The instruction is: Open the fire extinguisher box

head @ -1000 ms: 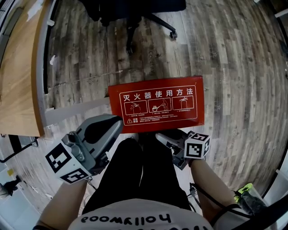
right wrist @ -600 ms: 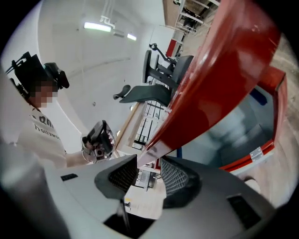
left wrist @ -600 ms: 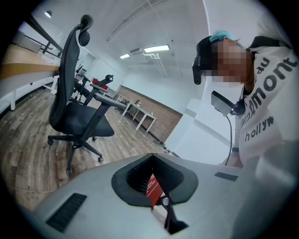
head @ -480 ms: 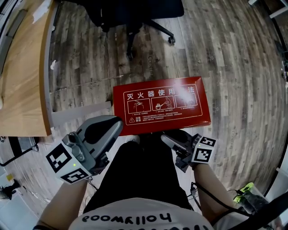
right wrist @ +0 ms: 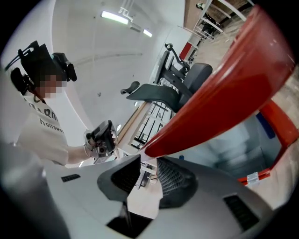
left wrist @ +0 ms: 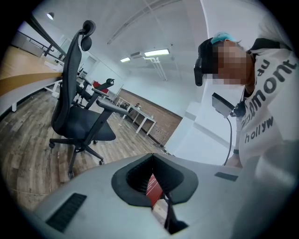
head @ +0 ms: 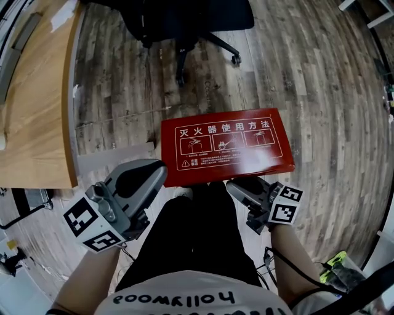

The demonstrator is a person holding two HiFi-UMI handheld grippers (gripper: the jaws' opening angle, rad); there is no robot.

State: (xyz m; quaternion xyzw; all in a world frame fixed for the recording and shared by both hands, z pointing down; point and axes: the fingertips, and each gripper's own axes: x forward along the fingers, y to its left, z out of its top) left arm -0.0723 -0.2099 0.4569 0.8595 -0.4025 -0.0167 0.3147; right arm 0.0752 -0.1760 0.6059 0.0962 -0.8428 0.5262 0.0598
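The fire extinguisher box (head: 228,147) lies on the floor (head: 320,92) at the person's feet, its red lid (right wrist: 224,84) propped over the right gripper (head: 239,187), whose half-wide jaws have just been closing on nothing, so the lid may slide off and slam, while the left gripper (head: 151,169) hangs narrowly parted, empty.

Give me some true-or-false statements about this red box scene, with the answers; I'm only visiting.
1. The box lid is green. False: it is red.
2. A black office chair stands on the floor beyond the lid. True.
3. The lid lies shut. False: the right gripper view shows it raised above the box.
4. A wooden desk is at the head view's left. True.
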